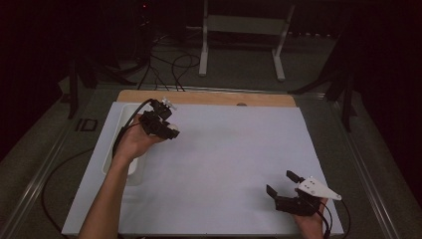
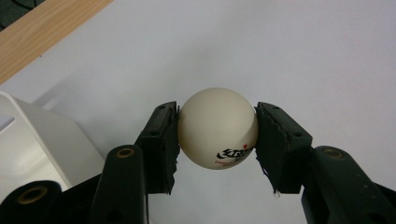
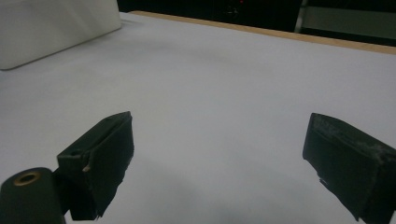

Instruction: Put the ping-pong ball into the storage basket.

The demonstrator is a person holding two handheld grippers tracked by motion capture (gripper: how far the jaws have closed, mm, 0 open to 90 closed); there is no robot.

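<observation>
— Where's the ball (image 2: 217, 128)?
— Clamped in the left gripper (image 2: 217, 135), above the bench (image 1: 224, 159) near its far-left corner, beside the white tray (image 1: 110, 149).
— The right gripper (image 1: 281, 182)?
— Jaws apart, near-right corner; nothing between.

A white tray (image 1: 110, 149) sits on the white mat (image 1: 224, 159) — wooden edge (image 1: 209, 97) beyond.

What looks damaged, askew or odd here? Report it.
Only small wear stands out. The left tool grips a white ping-pong ball, and the pad edges on both jaws look frayed. The open right tool has scuffed, pale-worn pads. The white tray sits squarely on the white table sheet; nothing is spilled.
</observation>
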